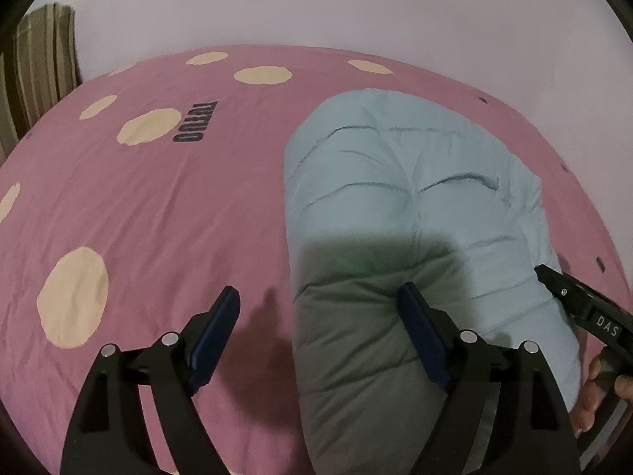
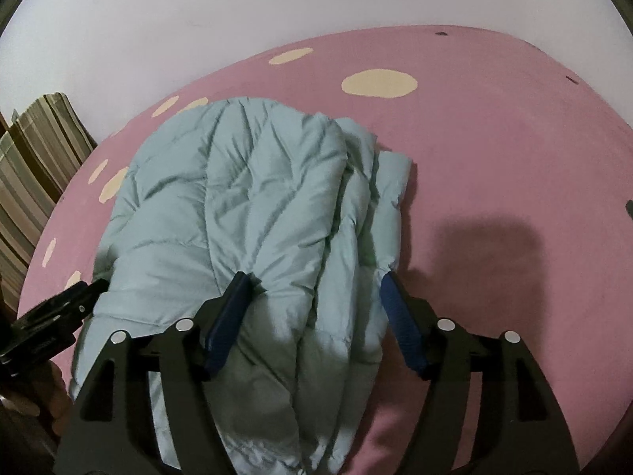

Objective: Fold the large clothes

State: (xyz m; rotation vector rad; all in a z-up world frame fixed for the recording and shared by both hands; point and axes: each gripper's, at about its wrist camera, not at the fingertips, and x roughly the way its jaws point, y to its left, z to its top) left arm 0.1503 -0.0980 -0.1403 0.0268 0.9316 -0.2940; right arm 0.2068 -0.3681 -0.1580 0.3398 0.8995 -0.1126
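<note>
Surface: a bed under a pink cotton cover with cream dots (image 1: 130, 206), dark lettering printed on its far left part.
Room: pale blank wall (image 1: 316, 4) beyond the bed; striped brown-and-green fabric (image 2: 31, 166) at far left.
Garment: light blue quilted puffer jacket (image 2: 237, 194), folded into a bundle, lies on the cover.
Left tongs (image 1: 318, 301): spread, empty, right pad over the jacket's near edge.
Right tongs (image 2: 312, 287): spread above the jacket, gripping nothing.
Unclear: jacket's near end is shadowed, cut off.

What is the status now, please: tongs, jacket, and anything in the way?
Left tongs open, empty. Right tongs open above jacket, not gripping. Jacket folded on pink bedspread. Nothing in the way.
</note>
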